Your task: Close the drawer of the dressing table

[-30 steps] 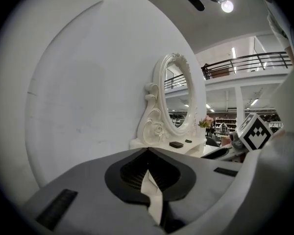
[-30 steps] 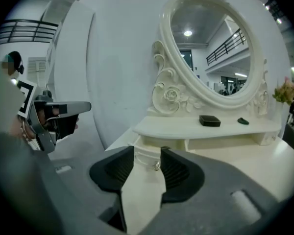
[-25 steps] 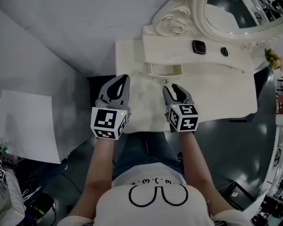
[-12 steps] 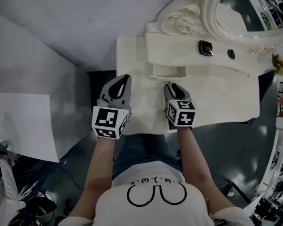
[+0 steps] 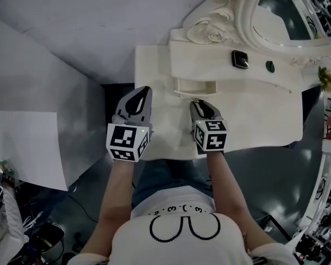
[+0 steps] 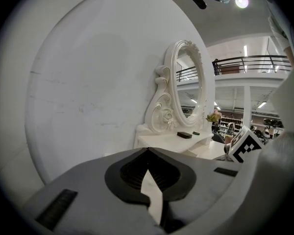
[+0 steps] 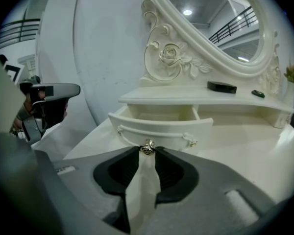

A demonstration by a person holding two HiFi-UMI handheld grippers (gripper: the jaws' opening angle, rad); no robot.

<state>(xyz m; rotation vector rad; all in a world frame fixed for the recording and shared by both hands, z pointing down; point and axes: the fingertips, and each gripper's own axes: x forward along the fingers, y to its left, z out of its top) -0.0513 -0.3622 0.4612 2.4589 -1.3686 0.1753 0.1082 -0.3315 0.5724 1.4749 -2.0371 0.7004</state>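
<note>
Left side: left tool (image 5: 142,94) hangs over the left edge of the table (image 5: 254,115), near its front left corner. Its own view shows the tips together with nothing between them, only a sliver of pale surface behind. It points past the mirror (image 5: 287,10) and touches nothing. Idle.

Centre: the drawer (image 7: 161,131) sits under the raised shelf (image 5: 209,54) along the table's back edge, towards the left end of that shelf. It is pulled out towards the person; the head view shows its open top and the right gripper view its bare inside. Not closed yet.

Right tool (image 5: 198,102): pointed down at the drawer front, square to it. Jaws have just been closing and now stand narrow. The small metal knob (image 7: 147,148) at the middle of the drawer front lies between the tips, and they appear to pinch it on both sides.

Right side: a black box (image 5: 239,58) and a small dark item lie on the shelf, well apart from the drawer and out of the way.

Step in hand, as I judge it: grip on the knob taken, push not begun.

Next move calls for a straight push along the drawer's run, towards the table's back edge, until the front lies flush under the shelf. A skewed push could jam the drawer. The knob is small and rounded, so the tips may slip off it.
</note>
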